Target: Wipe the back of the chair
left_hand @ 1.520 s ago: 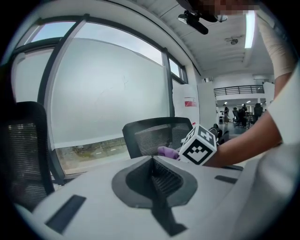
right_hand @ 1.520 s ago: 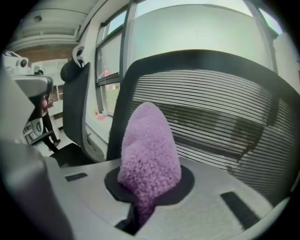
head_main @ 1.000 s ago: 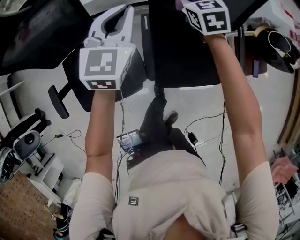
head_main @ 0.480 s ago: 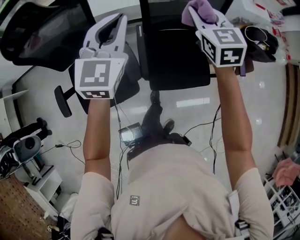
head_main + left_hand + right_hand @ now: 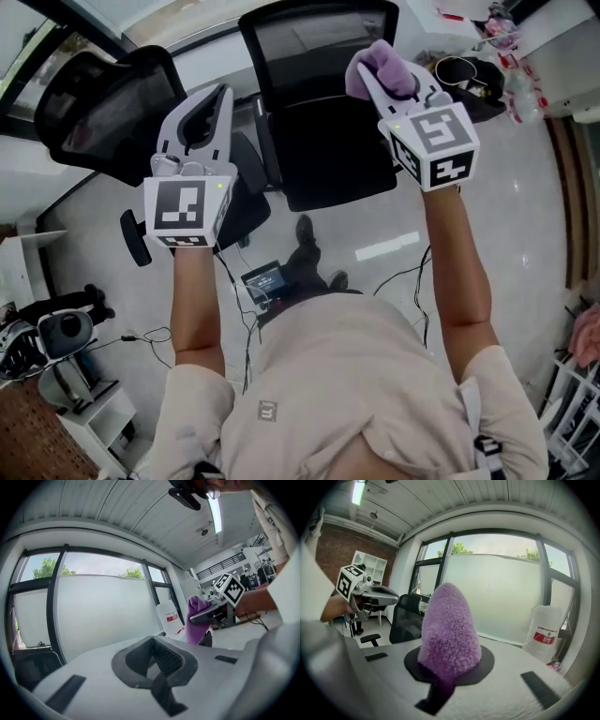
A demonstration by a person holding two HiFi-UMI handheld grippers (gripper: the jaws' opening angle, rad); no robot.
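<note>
A black chair with a mesh back [image 5: 319, 52] stands ahead of me in the head view, its seat [image 5: 328, 155] facing me. My right gripper [image 5: 386, 77] is shut on a fluffy purple cloth [image 5: 380, 67], held up over the seat's right side, just short of the backrest. In the right gripper view the cloth [image 5: 450, 625] bulges out of the jaws. My left gripper [image 5: 221, 98] is shut with nothing in it, raised at the seat's left edge. In the left gripper view its ribbed pads [image 5: 164, 656] meet, and the cloth [image 5: 197, 620] shows beyond.
A second black chair [image 5: 103, 103] stands at the left, also in the right gripper view [image 5: 408, 618]. Cables [image 5: 403, 272] and a small device [image 5: 262, 279] lie on the glossy floor. A cluttered desk [image 5: 478, 70] is at the upper right. A white sack [image 5: 546, 625] leans at the window.
The chair's mesh back has come into view at the top. Both grippers sit lower in the picture, and the right one with the cloth now shows fully, near the backrest.
</note>
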